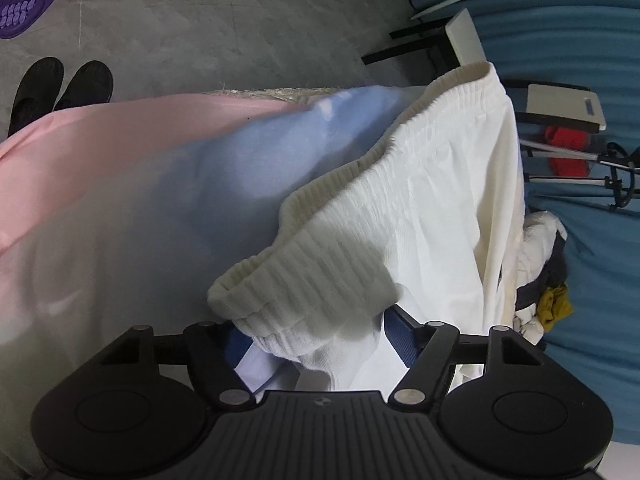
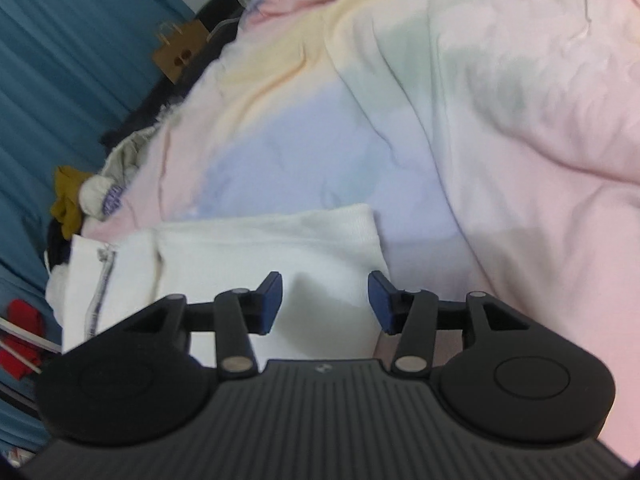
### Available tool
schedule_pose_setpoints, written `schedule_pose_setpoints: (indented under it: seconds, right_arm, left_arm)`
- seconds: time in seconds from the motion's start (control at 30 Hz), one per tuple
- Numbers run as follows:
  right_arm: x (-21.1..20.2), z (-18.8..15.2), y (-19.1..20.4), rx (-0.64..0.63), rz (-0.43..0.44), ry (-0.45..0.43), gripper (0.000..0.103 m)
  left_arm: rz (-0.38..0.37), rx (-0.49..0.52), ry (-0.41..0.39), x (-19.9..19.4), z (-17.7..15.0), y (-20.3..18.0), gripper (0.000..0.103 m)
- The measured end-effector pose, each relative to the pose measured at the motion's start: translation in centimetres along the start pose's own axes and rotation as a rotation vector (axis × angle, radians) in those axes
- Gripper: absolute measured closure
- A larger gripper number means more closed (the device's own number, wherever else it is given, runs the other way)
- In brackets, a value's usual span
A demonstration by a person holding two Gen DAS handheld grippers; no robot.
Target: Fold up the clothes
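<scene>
A white garment with a ribbed hem (image 1: 404, 216) lies on the pastel bed cover (image 1: 132, 184). My left gripper (image 1: 320, 340) has its blue fingers (image 1: 400, 336) apart, and the ribbed hem drapes between and over them. In the right wrist view the same white garment (image 2: 256, 252) lies flat on the cover (image 2: 500, 128), with a zip along its left part. My right gripper (image 2: 325, 300) is open just above the garment's near edge, its blue pads (image 2: 272, 300) holding nothing.
A heap of other clothes, mustard (image 2: 66, 204) and white, lies at the bed's edge by a blue curtain (image 2: 60, 60). A red item (image 1: 568, 152) and a stand sit beyond. Black shoes (image 1: 60, 88) stand on the grey floor (image 1: 240, 32).
</scene>
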State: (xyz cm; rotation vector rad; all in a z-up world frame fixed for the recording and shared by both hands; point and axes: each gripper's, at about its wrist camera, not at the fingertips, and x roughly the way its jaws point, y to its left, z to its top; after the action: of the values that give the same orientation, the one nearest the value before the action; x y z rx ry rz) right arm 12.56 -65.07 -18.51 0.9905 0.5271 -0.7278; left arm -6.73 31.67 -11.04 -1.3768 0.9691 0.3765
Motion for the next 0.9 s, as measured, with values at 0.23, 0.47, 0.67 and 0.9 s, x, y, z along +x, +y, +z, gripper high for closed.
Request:
schedule_pose_setpoints:
  seconds: [0.23,0.47,0.67,0.9]
  right_arm:
    - [0.0,-0.2,1.3,-0.078,0.026,-0.084,0.088]
    - [-1.8,0.6,2.2,-0.103,0.099,-0.187,0.100]
    - [-3.0,1.2,2.4,-0.115,0.133,-0.245,0.100]
    - [-1.2,1.7,-2.1,0.080,0.039,-0.126,0.098]
  left_arm:
    - [0.029,0.023,0.013,0.9,0.4,-0.9,0.027]
    - [0.068,0.054,0.058,1.9,0.5,-2.2,0.021]
    - [0.222,0.162,0.155,3.7,-0.8,-5.3,0.021]
    - [0.270,0.161,0.099,4.4,-1.1,-6.3,0.039]
